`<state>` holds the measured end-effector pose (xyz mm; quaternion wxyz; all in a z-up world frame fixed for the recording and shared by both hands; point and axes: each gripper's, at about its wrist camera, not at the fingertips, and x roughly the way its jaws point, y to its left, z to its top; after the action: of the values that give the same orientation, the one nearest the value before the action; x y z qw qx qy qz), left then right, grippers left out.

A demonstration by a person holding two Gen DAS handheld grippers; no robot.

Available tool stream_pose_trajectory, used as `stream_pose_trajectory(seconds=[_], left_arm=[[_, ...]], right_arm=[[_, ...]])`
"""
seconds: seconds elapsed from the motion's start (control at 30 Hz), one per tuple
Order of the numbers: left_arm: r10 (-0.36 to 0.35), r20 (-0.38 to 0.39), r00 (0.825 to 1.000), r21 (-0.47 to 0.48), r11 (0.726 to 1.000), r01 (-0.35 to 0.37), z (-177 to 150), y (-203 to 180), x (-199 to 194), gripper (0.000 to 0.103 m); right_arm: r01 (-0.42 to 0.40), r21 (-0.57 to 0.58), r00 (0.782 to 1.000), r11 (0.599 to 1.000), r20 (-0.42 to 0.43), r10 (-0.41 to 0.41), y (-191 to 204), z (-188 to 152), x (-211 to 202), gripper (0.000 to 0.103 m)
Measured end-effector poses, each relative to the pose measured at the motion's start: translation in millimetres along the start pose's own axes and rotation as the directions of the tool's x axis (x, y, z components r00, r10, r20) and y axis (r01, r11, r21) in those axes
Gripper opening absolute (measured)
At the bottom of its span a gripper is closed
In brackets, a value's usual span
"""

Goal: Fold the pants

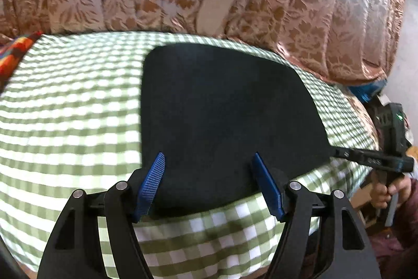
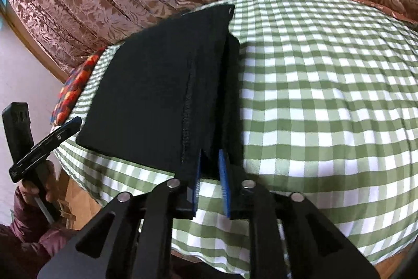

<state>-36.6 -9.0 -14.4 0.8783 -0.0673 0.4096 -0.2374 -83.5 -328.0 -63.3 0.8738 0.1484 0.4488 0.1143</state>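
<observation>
Folded black fabric pants [image 2: 156,85] on green-checked tablecloth [image 2: 326,96]; right gripper [image 2: 211,184] clamps their six-o'clock edge, left gripper [image 1: 209,184] fingers apart.

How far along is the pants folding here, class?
Done: the black fabric pants already lie as a compact folded rectangle on the green-and-white checked cloth. In hand: the right gripper has the near edge layers between its blue pads. Left: the left gripper hovers open; only tidying or release seems to remain.
</observation>
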Motion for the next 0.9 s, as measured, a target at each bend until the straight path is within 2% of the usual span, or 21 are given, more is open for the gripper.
stream_pose_trajectory(seconds=[0.07, 0.13, 0.2, 0.33, 0.5, 0.6, 0.73, 0.9], left_arm=[[0.045, 0.026, 0.999, -0.005, 0.999, -0.045, 6.2, 0.5, -5.7, 0.069], [0.102, 0.046, 0.994, 0.008, 0.995, -0.102, 13.4, -1.3, -8.8, 0.069], [0.145, 0.063, 0.987, 0.022, 0.989, -0.147, 20.1, -3.3, -8.4, 0.069], [0.168, 0.06, 0.984, 0.029, 0.985, -0.17, 30.3, -4.4, -1.9, 0.069], [0.184, 0.049, 0.982, 0.051, 0.981, -0.187, 36.4, -8.7, 7.1, 0.069], [0.186, 0.041, 0.982, 0.041, 0.981, -0.187, 38.7, -7.2, 11.2, 0.069], [0.202, 0.023, 0.979, 0.029, 0.979, -0.202, 39.8, -2.6, 19.4, 0.069], [0.214, -0.003, 0.977, 0.029, 0.976, -0.214, 36.8, 0.7, 28.5, 0.069]], right_arm=[[0.038, 0.0, 0.998, 0.999, 0.056, -0.038, 3.7, 12.1, -17.2, 0.029], [0.037, 0.012, 0.993, 0.999, 0.109, -0.038, 6.3, 24.8, -29.0, 0.043], [0.029, 0.011, 0.99, 1.0, 0.141, -0.03, 11.9, 36.3, -32.3, 0.045], [-0.015, 0.011, 0.99, 1.0, 0.137, 0.013, 30.1, 63.9, -12.9, 0.046], [-0.024, 0.029, 0.989, 0.999, 0.143, 0.019, 49.3, 90.7, 15.6, 0.051], [-0.008, 0.056, 0.99, 0.998, 0.143, 0.0, 51.3, 102.8, 30.6, 0.058], [0.055, 0.094, 0.989, 0.994, 0.135, -0.067, 41.2, 107.1, 46.1, 0.058], [0.075, 0.113, 0.99, 0.991, 0.11, -0.087, 26.9, 102.6, 60.0, 0.058]])
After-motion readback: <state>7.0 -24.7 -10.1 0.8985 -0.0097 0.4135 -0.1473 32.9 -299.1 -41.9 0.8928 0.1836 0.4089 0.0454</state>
